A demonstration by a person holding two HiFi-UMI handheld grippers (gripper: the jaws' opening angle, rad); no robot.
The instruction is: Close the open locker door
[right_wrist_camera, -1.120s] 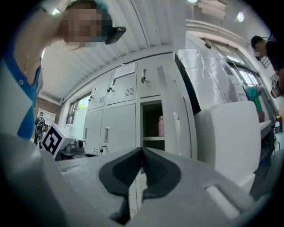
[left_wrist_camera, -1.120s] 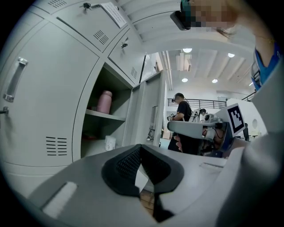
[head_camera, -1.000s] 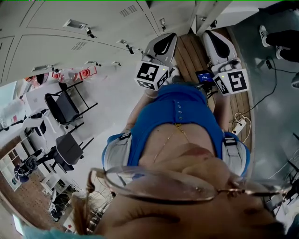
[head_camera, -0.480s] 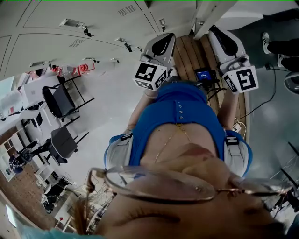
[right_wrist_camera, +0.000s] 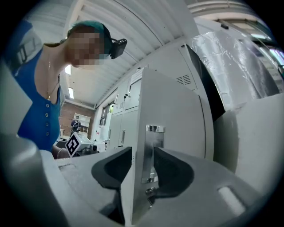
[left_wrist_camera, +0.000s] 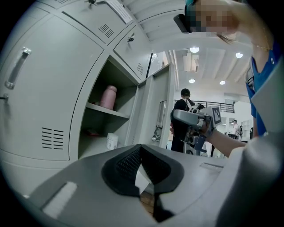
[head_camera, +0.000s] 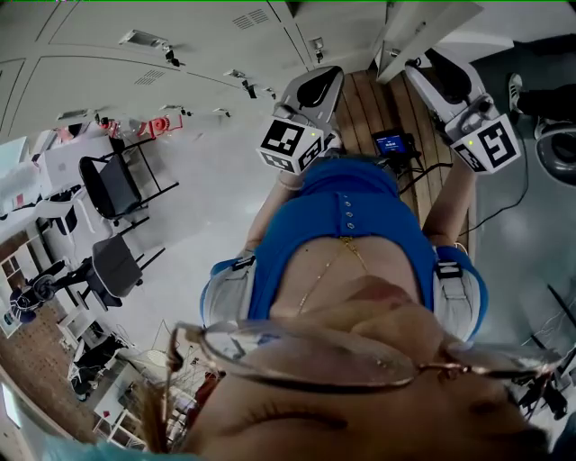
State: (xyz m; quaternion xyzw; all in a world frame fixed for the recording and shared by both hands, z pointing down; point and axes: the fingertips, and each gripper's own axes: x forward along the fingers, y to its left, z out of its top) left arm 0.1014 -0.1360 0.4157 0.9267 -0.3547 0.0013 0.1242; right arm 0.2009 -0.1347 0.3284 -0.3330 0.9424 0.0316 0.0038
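Head view: the left gripper point(head_camera: 326, 76) and right gripper point(head_camera: 421, 67) both reach level toward the lockers. The open locker door point(head_camera: 423, 22) stands out just beyond the right fingers. The person's own body fills the lower frame, so the door's foot is cut off.

Left gripper view: the fingers point(left_wrist_camera: 128, 162) are pressed together at the tips, with nothing between them. The open compartment point(left_wrist_camera: 95, 128) lies ahead and to their left, a pink bottle point(left_wrist_camera: 108, 97) on its shelf. The door's free edge is ahead to their right. The hinges are not visible.

Right gripper view: the fingers point(right_wrist_camera: 113, 166) have just been opening and stand spread. The door's free edge runs up between them, its metal latch plate point(right_wrist_camera: 151, 150) against the right one. Whether either pad touches the panel I cannot tell.

The door looks like thin painted sheet metal: stiff, light on its hinges and smooth enough to slip. This edge by the latch plate is probably the best hold, or a flat push there. The locker mouth is out of this view.
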